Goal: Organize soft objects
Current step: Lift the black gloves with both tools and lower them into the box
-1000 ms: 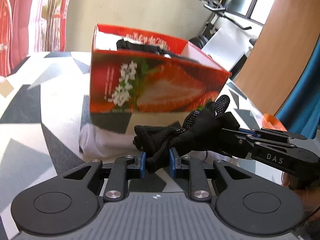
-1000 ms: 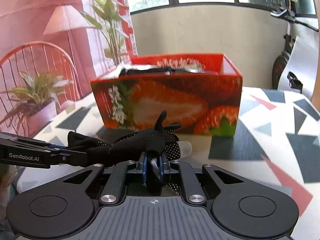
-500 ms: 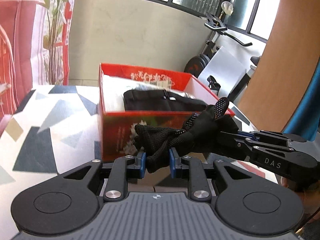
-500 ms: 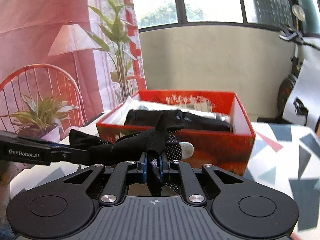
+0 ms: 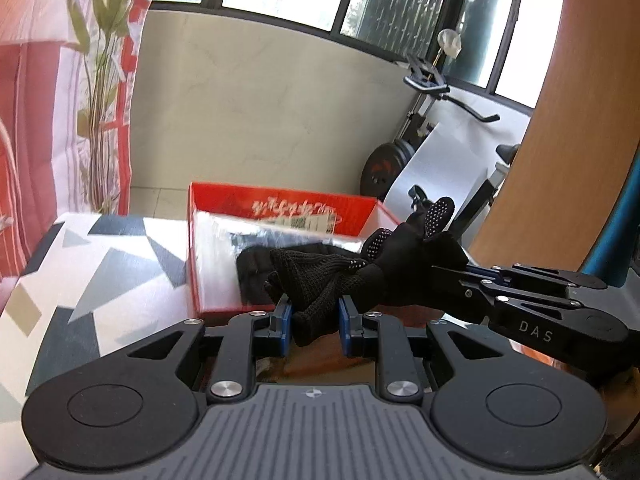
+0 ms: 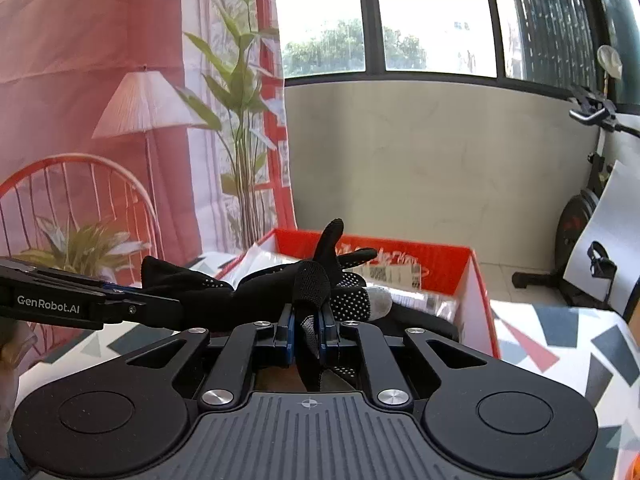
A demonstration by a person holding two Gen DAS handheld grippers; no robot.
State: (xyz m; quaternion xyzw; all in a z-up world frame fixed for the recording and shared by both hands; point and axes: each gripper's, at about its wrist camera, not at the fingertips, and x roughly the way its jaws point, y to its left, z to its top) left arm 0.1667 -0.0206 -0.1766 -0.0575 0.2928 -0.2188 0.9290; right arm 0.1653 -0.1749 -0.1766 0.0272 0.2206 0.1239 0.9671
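Black knit glove w/ white grip dots [image 5: 320, 280] hangs in air, stretched btwn both grippers above the open red cardboard box [image 5: 280, 204]. Left gripper [image 5: 314, 322] pinches its cuff end; right gripper [image 6: 307, 326] pinches the finger end. Box sits on table w/ grey-white triangle pattern [image 5: 100, 280], holding dark folded fabric [image 5: 256, 256].

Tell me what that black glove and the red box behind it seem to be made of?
The black glove looks like knitted fabric: an open mesh weave shows, with small pale grip dots, probably rubbery, and one grey fingertip. It sags limply between the left gripper and right gripper. The red box looks like glossy printed cardboard: thin, stiff walls, white inside, red with lettering.
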